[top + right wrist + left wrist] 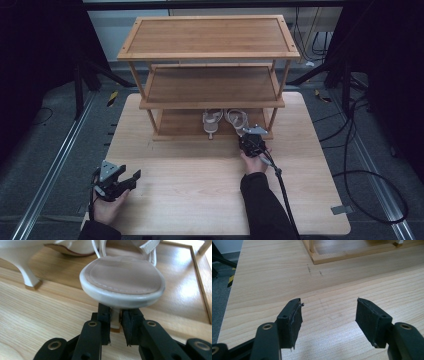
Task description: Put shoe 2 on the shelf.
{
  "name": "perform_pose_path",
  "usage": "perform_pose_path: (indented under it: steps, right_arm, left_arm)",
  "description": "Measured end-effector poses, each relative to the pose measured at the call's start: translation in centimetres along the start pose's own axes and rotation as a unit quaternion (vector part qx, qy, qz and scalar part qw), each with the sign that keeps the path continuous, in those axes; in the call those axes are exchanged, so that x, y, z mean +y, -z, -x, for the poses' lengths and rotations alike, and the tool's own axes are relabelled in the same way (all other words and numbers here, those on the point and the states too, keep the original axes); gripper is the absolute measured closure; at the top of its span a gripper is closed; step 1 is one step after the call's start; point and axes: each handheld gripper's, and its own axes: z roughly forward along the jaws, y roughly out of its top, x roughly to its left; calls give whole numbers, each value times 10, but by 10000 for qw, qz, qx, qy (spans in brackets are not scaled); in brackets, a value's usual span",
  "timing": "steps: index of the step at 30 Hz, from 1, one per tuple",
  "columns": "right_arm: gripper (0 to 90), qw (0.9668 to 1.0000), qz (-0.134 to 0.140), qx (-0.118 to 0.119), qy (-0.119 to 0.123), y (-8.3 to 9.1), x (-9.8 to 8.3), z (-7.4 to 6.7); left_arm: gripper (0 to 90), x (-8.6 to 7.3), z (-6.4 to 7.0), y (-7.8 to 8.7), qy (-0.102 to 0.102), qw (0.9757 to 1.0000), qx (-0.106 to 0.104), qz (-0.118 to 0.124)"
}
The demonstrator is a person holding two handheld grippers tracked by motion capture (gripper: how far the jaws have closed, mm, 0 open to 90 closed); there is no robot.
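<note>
Two white heeled sandals stand side by side on the bottom shelf point(177, 125) of a bamboo shoe rack point(209, 36). My right gripper point(246, 133) is at the front edge of that shelf, shut on the thin heel point(115, 319) of the right sandal point(237, 119). In the right gripper view the sandal's rounded heel seat point(122, 275) hangs just above the jaws of my right gripper point(115, 315). The left sandal point(212, 121) stands free beside it, its heel point(27, 275) on the shelf. My left gripper point(132, 180) rests open over the table's front left, nothing between its pads point(294, 320).
The rack has three shelves and stands at the back of the light wooden table point(200, 190); its upper two shelves point(210, 85) carry nothing. Cables point(350, 165) trail across the floor at the right. A dark pencil mark point(309, 268) lies on the table near the rack's corner point(314, 258).
</note>
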Motion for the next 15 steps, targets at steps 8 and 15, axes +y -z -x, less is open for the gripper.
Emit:
perform_pose_path:
  steps: [8,15]
  right_arm:
    - [768,9999,-61,152,10,-13,7,-14]
    - [763,9995,-45,298,-31,-28,16,-32]
  left_arm:
    - [364,0,0,0,0,10000,-3,-13]
    - [364,0,0,0,11,10000,-23,-5]
